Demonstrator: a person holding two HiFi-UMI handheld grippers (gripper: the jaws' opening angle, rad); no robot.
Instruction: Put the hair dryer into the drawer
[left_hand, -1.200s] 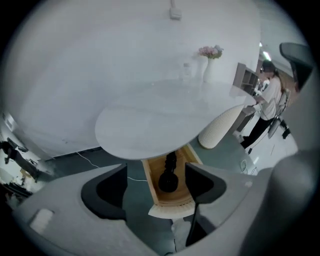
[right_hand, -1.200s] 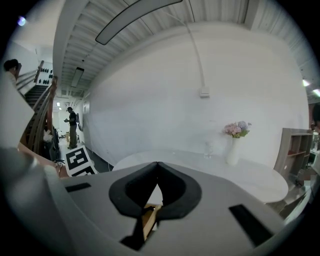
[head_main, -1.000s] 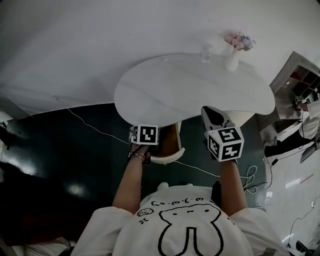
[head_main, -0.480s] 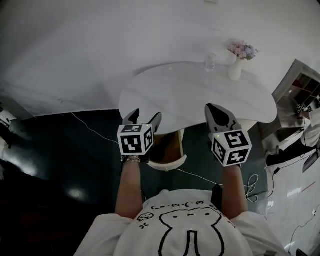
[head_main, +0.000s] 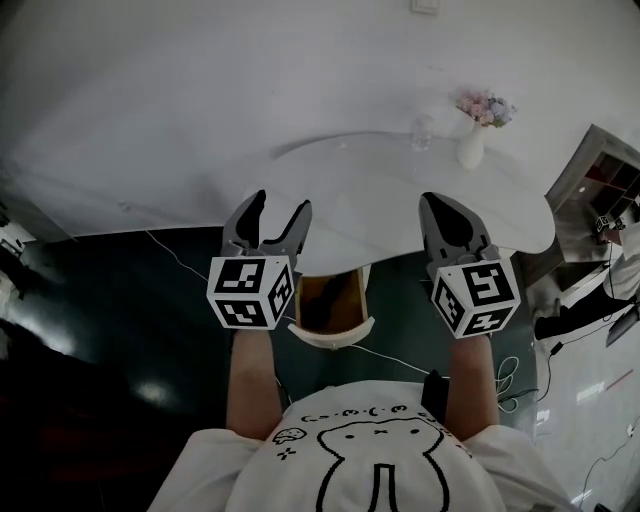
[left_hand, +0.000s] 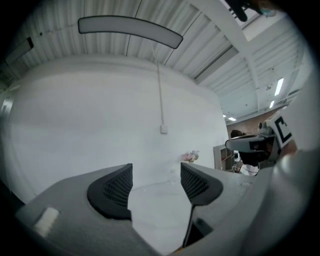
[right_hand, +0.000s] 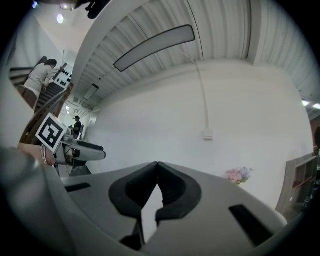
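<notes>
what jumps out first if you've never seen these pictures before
Two grippers with black-and-white marker cubes hang over the near edge of the white table: the left gripper has its fingers apart, closing on nothing, the right gripper is shut and empty. Between them below, an open drawer shows its brown inside; a vase of flowers stands at the table's far right.

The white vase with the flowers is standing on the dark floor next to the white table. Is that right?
Not quite. The white vase with the flowers stands on top of the white table, near its far edge. It is not down on the dark floor. The head view shows it.
</notes>
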